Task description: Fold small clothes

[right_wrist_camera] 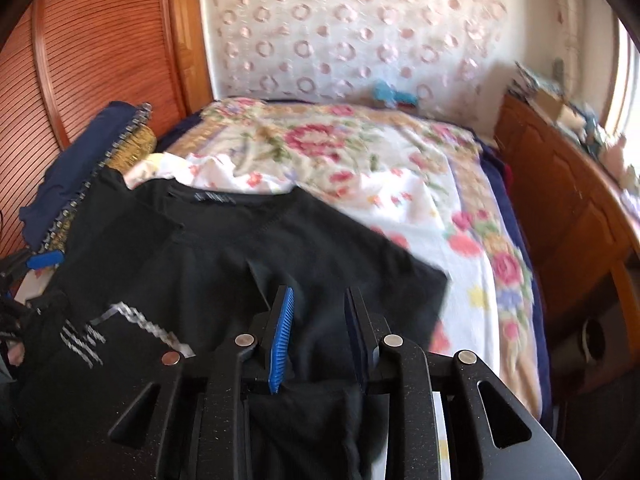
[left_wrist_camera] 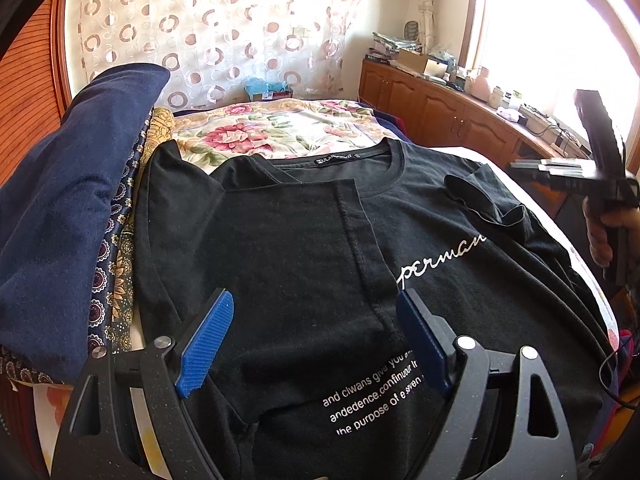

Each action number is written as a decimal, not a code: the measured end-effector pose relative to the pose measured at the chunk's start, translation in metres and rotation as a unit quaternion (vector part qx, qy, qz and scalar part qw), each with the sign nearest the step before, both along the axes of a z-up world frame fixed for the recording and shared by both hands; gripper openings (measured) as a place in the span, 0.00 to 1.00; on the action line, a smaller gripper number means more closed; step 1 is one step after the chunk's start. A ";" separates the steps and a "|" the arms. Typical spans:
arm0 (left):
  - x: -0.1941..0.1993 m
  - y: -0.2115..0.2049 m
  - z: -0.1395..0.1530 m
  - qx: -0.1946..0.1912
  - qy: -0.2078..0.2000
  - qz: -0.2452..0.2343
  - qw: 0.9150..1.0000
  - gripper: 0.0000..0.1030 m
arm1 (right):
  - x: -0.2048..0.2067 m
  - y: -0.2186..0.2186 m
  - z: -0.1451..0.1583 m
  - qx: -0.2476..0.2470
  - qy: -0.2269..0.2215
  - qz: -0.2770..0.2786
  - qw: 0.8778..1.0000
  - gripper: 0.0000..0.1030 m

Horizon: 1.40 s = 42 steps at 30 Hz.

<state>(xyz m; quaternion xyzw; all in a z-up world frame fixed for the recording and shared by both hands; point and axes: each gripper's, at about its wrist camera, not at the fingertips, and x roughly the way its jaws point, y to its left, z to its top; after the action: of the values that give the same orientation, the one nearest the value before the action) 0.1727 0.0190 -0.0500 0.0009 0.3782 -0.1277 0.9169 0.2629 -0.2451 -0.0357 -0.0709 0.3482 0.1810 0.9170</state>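
- The black T-shirt (left_wrist_camera: pixel 304 240) lies front-up on the bed (left_wrist_camera: pixel 256 128), collar toward 12 o'clock, white script across the chest and white block text near the hem.
- Its left side and sleeve are folded inward over the chest; a fold edge runs from the collar down toward 6 o'clock in the left wrist view.
- The right sleeve (left_wrist_camera: pixel 472 196) lies crumpled on the shirt's shoulder at about 2 o'clock.
- A navy cloth (left_wrist_camera: pixel 60 208) and patterned fabric (left_wrist_camera: pixel 116 264) are heaped beside the shirt at 9 o'clock.
- The wooden cabinet (left_wrist_camera: pixel 432 108) at 2 o'clock carries boxes and small clutter on top.
- The left claw (left_wrist_camera: pixel 312 340) stands wide open above the folded part of the shirt, blue pads well apart, gripping nothing.
- The right claw (right_wrist_camera: pixel 320 332) is parted a little, pads pressing on nothing; black fabric of the shirt lies beneath and behind it. The view is blurred.
- In the left wrist view a hand (left_wrist_camera: pixel 600 232) holds the right claw's handle at 3 o'clock.
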 end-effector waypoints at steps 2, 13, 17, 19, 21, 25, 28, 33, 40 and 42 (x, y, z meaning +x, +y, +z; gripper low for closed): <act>-0.001 -0.002 0.000 0.001 -0.001 -0.001 1.000 0.82 | -0.002 -0.009 -0.010 0.000 0.014 -0.011 1.000 0.27; -0.013 -0.003 0.002 0.006 -0.003 0.000 1.000 0.82 | -0.006 -0.016 -0.032 0.004 0.064 -0.030 0.998 0.27; -0.016 -0.002 0.002 0.006 -0.004 0.003 1.000 0.82 | -0.010 -0.020 -0.033 0.007 0.070 -0.034 0.997 0.27; -0.017 -0.002 0.001 0.007 -0.003 0.004 1.000 0.82 | -0.013 -0.021 -0.030 0.006 0.070 -0.036 0.997 0.27; -0.018 -0.002 0.001 0.007 -0.004 0.005 1.000 0.82 | -0.015 -0.020 -0.027 0.015 0.072 -0.028 0.997 0.27; -0.019 -0.002 0.001 0.007 -0.005 0.006 1.000 0.82 | -0.022 -0.022 -0.028 0.020 0.075 -0.014 0.997 0.23; -0.022 -0.004 0.002 0.009 -0.008 0.005 1.000 0.82 | -0.032 -0.022 -0.024 0.024 0.062 0.004 0.998 0.08; -0.025 -0.005 0.003 0.010 -0.010 0.005 1.000 0.82 | -0.056 -0.023 -0.016 0.057 0.054 0.035 0.996 0.06; -0.024 -0.002 0.005 0.013 -0.014 0.012 1.000 0.82 | -0.088 -0.016 -0.026 0.061 0.074 0.064 0.993 0.08; -0.022 0.001 0.006 0.013 -0.016 0.017 1.000 0.82 | -0.091 -0.014 -0.032 0.049 0.078 0.064 0.994 0.12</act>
<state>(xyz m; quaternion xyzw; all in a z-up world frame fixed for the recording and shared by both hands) 0.1504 0.0200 -0.0442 0.0089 0.3656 -0.1073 0.9245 0.1716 -0.2587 -0.0676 -0.0334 0.4037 0.2611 0.8762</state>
